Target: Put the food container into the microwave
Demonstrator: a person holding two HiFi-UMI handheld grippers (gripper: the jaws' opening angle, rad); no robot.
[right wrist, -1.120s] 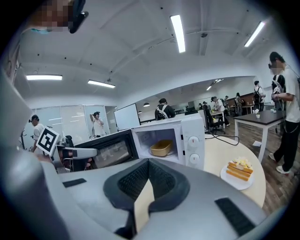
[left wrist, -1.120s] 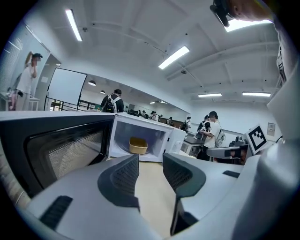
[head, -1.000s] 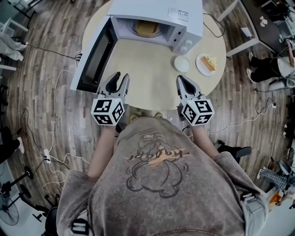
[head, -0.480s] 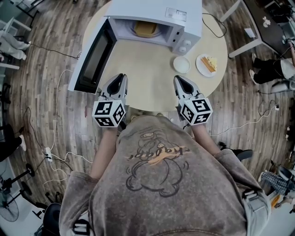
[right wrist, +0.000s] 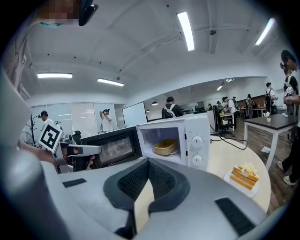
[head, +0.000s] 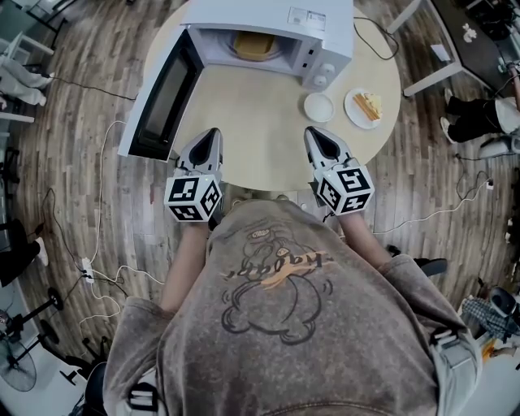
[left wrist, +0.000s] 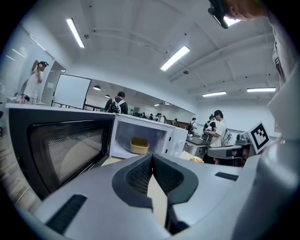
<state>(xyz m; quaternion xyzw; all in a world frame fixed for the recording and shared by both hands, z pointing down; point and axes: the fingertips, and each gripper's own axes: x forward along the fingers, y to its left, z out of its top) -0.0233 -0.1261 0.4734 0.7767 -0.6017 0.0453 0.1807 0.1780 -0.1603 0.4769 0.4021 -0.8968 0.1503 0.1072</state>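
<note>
Two claws empty; left claw (head: 210,136) had just been closing, jaws together on nothing; right claw (head: 317,136) likewise pinched shut; container (head: 255,45) sat inside microwave (head: 325,24) on worktop (head: 260,114); door (head: 160,97) stood open; likely step: push door's outer edge with left claw, slow swing until latched.

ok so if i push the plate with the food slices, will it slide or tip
Probably slides: the plate looks low and flat on a smooth table. The slices look stacked loose, so a quick shove might shift them. It seems rigid, possibly breakable.
</note>
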